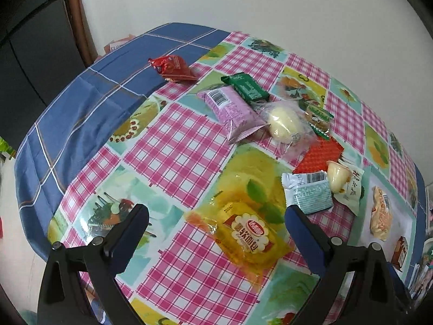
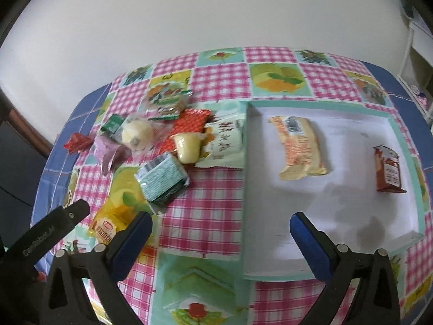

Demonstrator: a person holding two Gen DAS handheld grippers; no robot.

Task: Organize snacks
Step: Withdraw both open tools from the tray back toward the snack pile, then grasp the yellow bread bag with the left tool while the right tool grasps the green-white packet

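Jaws of both grippers stand wide apart and hold nothing: the left gripper (image 1: 216, 214) hangs low over the near side of the counter (image 1: 173, 135), its fingers either side of a yellow bread packet (image 1: 245, 234) printed with Chinese characters, not touching it, while the right gripper (image 2: 220, 219) hovers above the near-left edge of a shallow white tray (image 2: 351, 211) with a mint-green rim. In the tray lie an orange-and-cream snack packet (image 2: 299, 147) at the far left and a brown sachet (image 2: 388, 169) to the right, well apart. Left of the tray the loose snacks crowd together: a white packet with black Chinese writing (image 2: 226, 142) against the tray wall, a yellow jelly cup (image 2: 188, 146) lying on it, a teal barcode packet (image 2: 162, 177) nearer, a red-orange chequered packet (image 2: 189, 123) behind, a clear-wrapped pale bun (image 2: 136, 132), a pink packet (image 2: 108, 151), a green packet (image 2: 113, 123) and a red wrapper (image 2: 77, 142) farthest left. A black arm of the left gripper lettered "GenRobot" is visible at the right camera's lower left. A plain white wall (image 2: 189, 13) stands behind.
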